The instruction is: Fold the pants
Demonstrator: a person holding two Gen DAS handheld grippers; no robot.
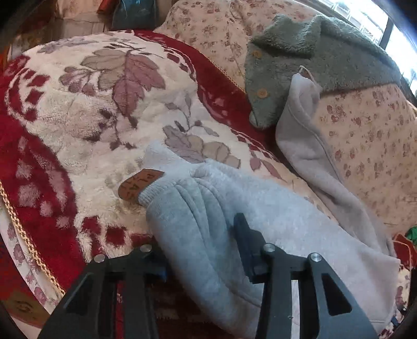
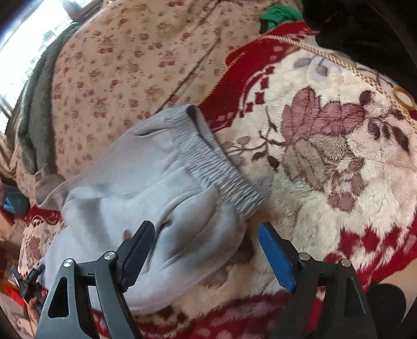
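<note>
Left claw (image 1: 206,250) straddles the light grey fleece pants (image 1: 208,208): its right finger (image 1: 247,250) lies on top of the cloth, its left finger is hidden beneath the fabric, and the wide gap between them, filled with cloth, leaves it unclear whether the fingers pinch the cloth or merely stand around it. Ahead of this claw lies a ribbed cuff bearing a brown leather-like patch (image 1: 138,186). Right claw (image 2: 206,256) is spread wide; its left finger (image 2: 138,253) rests on the pants (image 2: 146,198) and its blue-padded right finger (image 2: 276,258) stands apart over the blanket, just beside the garment's edge. Ahead of this claw runs the gathered elastic waistband (image 2: 219,167). Beneath the pants, on both sides of each claw, spreads a plush red and cream blanket with leaf and flower pattern (image 1: 86,114). Farther ahead and to the right of the left claw lie a pale grey-white garment (image 1: 307,146) and, beyond it, a green fleece garment with wooden buttons (image 1: 299,62), both on a cream cloth with small red flowers (image 1: 365,146). Far ahead of the right claw, slightly to its right, a bright green cloth (image 2: 278,14) shows.
</note>
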